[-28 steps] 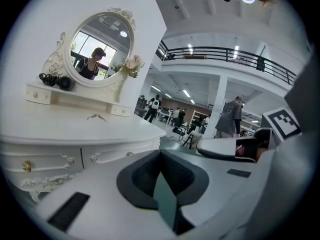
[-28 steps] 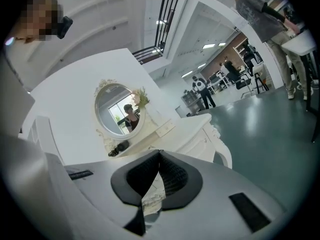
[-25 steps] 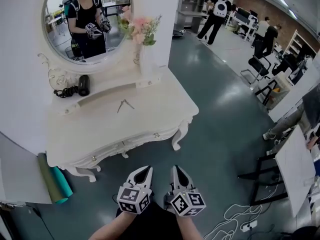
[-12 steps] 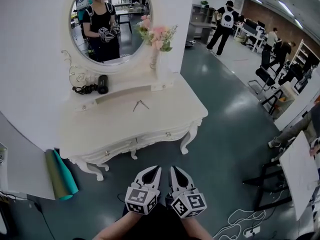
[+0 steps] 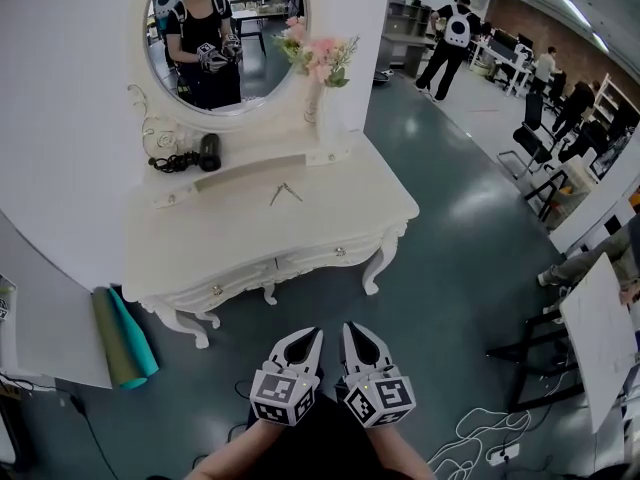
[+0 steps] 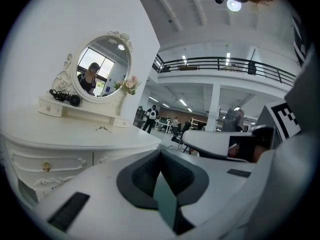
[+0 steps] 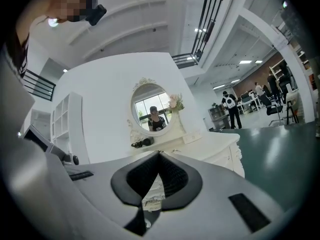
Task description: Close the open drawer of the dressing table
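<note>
The white dressing table stands against the wall ahead of me, also in the left gripper view and the right gripper view. Its two drawer fronts, with small knobs, look flush with the table's front edge. My left gripper and right gripper hang side by side low in the head view, well short of the table. Both are shut with nothing between the jaws, as the left gripper and right gripper show.
On the table are an oval mirror, a vase of flowers, a black hair dryer and a small metal clip. A green rolled mat leans at its left. Cables lie on the floor at right; people stand far back.
The head view has shifted, so the table sits further right and a little higher in it. Both grippers stay shut and side by side.
</note>
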Demonstrator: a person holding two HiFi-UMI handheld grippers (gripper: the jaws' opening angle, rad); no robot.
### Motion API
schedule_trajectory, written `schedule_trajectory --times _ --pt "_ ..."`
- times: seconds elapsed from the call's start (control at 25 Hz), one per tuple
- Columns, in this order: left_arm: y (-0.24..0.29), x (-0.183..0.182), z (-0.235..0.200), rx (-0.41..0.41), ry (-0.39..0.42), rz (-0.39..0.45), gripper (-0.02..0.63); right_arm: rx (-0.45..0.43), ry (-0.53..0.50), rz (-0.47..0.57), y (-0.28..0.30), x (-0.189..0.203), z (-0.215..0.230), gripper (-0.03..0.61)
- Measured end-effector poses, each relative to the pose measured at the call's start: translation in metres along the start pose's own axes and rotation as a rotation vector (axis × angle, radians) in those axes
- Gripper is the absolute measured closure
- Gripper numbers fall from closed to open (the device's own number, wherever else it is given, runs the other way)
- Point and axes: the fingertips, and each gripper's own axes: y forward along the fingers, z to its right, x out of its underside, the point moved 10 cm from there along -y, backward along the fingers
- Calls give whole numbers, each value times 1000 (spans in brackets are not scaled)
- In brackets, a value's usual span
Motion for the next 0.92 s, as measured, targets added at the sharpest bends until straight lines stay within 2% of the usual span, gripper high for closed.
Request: schedule_trajectory --times 0.52,0.92 --pt "-13 3 -14 -41 -8 -5 594 -5 -17 -7 4 6 -11 549" --pt "-10 2 -9 -24 15 -12 594 26 -3 13 1 4 -6 549"
